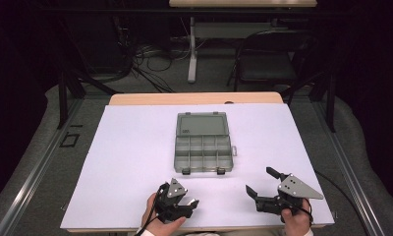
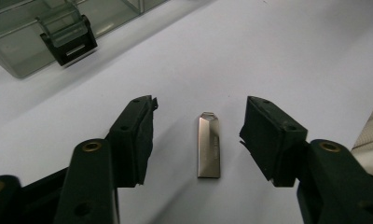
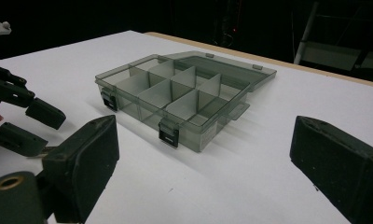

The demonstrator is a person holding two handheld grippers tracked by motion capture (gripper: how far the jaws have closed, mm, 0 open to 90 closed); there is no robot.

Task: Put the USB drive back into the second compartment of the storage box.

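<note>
Between our left gripper's [image 2: 198, 135] parted pads lies a silver USB stick [image 2: 209, 145], flat on the white table [image 2: 278, 56], touching neither pad. Our right gripper [image 3: 203, 172] gapes wide, grasping nothing. Beyond sits an open grey compartment box [image 3: 184, 95]; its print is too small to read.

1 USB stick [image 2: 209, 145], 1 compartment box [image 1: 203, 143]

Left gripper [image 2: 198, 137] fingers apart, right gripper [image 3: 203, 168] wide
</note>
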